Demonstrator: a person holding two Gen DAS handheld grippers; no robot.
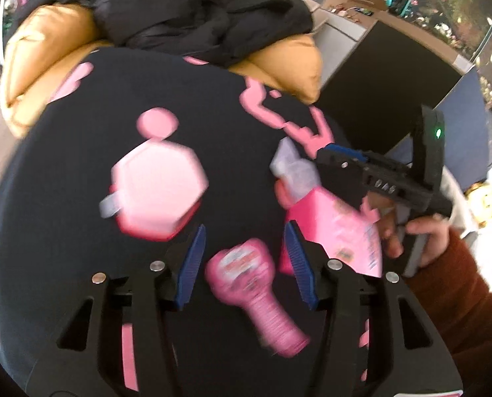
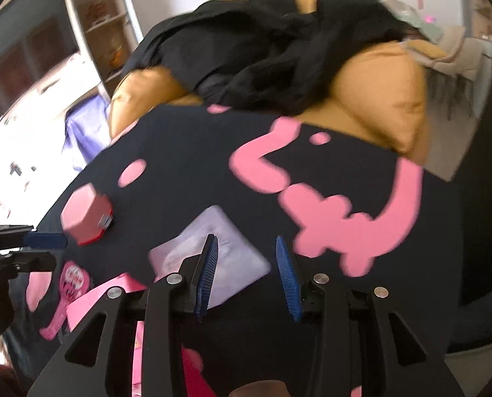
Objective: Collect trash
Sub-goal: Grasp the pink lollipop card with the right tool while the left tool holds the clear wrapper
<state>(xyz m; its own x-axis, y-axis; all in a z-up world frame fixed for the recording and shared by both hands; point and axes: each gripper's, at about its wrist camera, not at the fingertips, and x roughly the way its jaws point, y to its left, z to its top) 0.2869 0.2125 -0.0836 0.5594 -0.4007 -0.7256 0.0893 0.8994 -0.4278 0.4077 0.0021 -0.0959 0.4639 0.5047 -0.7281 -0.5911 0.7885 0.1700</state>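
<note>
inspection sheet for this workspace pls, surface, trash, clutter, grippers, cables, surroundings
surface: black cloth with pink shapes.
job's things: pink hexagonal box, pink bottle-shaped pack, pink pouch, pale square wrapper, all lying loose.
clutter: black garment on tan cushion.
grippers: left hand-held gripper open above the pack; right hand-held gripper open above the wrapper.
cables: nothing seen.
surroundings: shelves, blurred.

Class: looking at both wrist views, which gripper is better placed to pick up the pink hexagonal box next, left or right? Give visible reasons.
Probably the left. The left gripper, open, has the pink hexagonal box just ahead; from the right gripper it lies far aside.
</note>
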